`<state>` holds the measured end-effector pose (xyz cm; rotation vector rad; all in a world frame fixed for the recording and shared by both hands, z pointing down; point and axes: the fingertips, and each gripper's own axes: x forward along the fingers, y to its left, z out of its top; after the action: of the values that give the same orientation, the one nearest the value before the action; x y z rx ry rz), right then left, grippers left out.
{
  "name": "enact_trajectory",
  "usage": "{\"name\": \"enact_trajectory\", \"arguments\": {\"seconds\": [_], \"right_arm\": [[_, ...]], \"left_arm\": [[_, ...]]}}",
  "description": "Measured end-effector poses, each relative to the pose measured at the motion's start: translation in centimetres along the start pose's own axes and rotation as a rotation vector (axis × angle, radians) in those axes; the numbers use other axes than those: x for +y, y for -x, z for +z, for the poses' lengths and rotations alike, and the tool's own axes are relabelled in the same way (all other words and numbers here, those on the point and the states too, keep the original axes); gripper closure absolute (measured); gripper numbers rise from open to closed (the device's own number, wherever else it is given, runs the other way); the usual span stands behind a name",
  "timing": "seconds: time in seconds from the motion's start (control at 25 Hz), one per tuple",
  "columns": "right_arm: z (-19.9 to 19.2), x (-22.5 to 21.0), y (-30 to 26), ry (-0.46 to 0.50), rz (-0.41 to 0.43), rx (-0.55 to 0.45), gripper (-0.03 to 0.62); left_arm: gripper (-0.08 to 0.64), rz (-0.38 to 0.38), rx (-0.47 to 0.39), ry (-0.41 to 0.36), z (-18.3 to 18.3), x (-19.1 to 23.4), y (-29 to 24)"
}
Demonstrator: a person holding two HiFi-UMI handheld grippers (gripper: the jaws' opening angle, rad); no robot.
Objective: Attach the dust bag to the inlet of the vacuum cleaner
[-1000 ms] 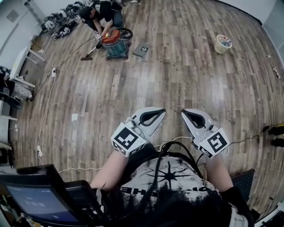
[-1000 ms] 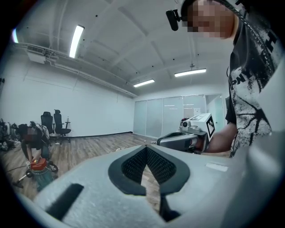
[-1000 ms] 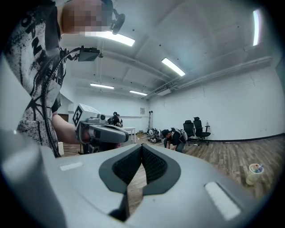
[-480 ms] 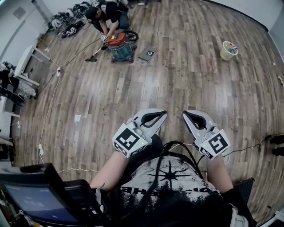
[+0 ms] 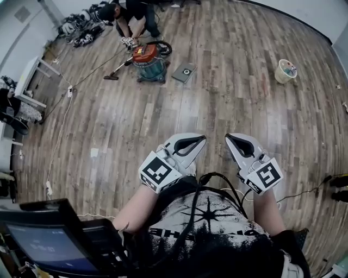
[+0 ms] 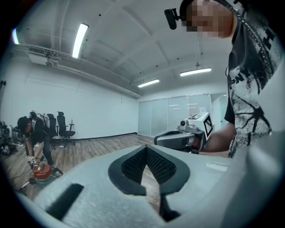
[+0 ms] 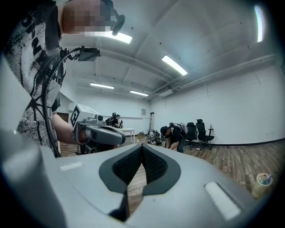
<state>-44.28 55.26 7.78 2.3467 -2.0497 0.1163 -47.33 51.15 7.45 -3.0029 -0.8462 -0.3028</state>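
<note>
Head view: both claws clenched and empty, vacuum far off across the floor

Wood-plank floor (image 5: 228, 92) filling nearly the whole frame. Black printed T-shirt (image 5: 212, 228) of the wearer across the bottom, with a dark screen (image 5: 38, 244) at the bottom left.

Toward the floor's far left corner, a vacuum cleaner (image 5: 148, 59) with teal drum and red top, standing upright. Second person (image 5: 130, 13) bent over it from the far side, hands down beside the red top. Wand with floor nozzle (image 5: 111, 75) lying out to the left of the drum. Just to the right of the drum, flat on the planks, a grey dust bag (image 5: 185, 71), as far as can be told at this range, with a dark round spot in its middle. Near the drum but apart from it, not fitted to any inlet that can be made out.

White table (image 5: 32, 73) by the floor's left edge, thin white cable (image 5: 57, 136) trailing along that edge. Pale bucket (image 5: 286, 70) alone near the floor's far right edge.

Held side by side in front of the chest, well apart from the vacuum cleaner: left claw (image 5: 200, 138) and right claw (image 5: 229, 138), each with its marker cube toward the body. Along the left claw's own jaws, black ribbed pads (image 6: 133, 167) meeting at the tip, clenched on nothing. Same in the right gripper view: jaws closed together, nothing between them.
</note>
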Motion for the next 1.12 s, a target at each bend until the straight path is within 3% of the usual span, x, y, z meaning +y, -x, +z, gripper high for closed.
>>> {"name": "enact_trajectory", "arguments": {"seconds": [0.56,0.88,1.12], "right_arm": [[1.0,-9.2,-16.0,-0.019,0.015,0.011,0.589],[1.0,-14.9,-20.5,-0.012,0.033,0.032,0.589],[1.3,-22.9,-23.6,0.006,0.094,0.018,0.589]], "left_arm": [[0.561,0.001,0.02,0.044,-0.3,18.3,-1.9],[0.561,0.015,0.012,0.065,0.2,24.5,-5.3],[0.561,0.083,0.006,0.067,1.2,29.8,-10.9]]}}
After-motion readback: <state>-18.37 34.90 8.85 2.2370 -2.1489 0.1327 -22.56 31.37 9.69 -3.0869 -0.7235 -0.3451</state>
